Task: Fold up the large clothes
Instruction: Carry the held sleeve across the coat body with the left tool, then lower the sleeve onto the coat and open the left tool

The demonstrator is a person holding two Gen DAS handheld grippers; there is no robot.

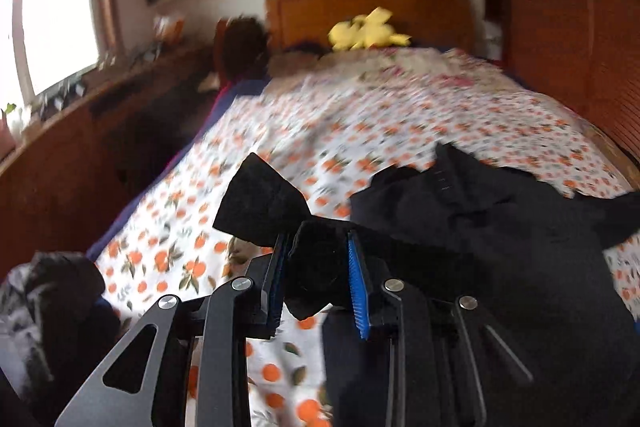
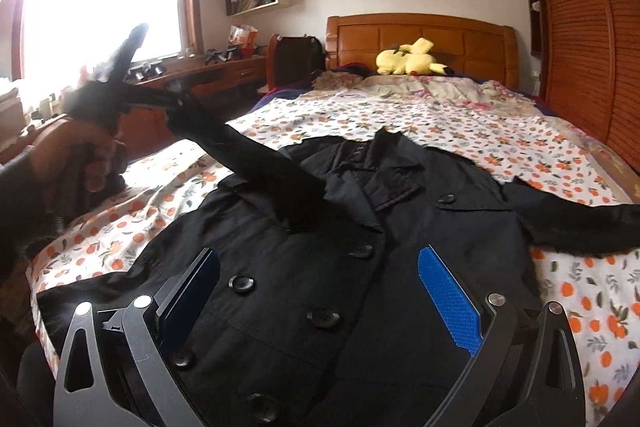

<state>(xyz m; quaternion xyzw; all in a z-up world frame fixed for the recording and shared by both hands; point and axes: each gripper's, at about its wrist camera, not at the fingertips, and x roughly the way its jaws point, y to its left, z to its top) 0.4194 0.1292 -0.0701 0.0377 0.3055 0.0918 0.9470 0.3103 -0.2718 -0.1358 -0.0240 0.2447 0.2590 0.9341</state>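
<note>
A black double-breasted coat (image 2: 420, 211) lies face up, buttons showing, on a bed with an orange-print spread (image 2: 520, 147). My left gripper (image 1: 318, 267) is shut on the cuff end of one sleeve (image 1: 260, 199), and black cloth bunches between its blue pads. In the right wrist view that sleeve (image 2: 260, 163) stretches up and to the left from the coat's shoulder, towards the blurred left gripper (image 2: 172, 107) held by a hand (image 2: 80, 155). The other sleeve (image 2: 580, 227) lies flat out to the right. My right gripper (image 2: 318, 253) hovers open over the coat's front, holding nothing.
A yellow plush toy (image 2: 408, 61) rests by the wooden headboard (image 2: 420, 31). Louvred wooden doors (image 2: 580, 47) run along the bed's right side. A desk (image 2: 208, 75) under the window stands on the left. Dark clothes (image 1: 52, 299) are piled at the bed's near left corner.
</note>
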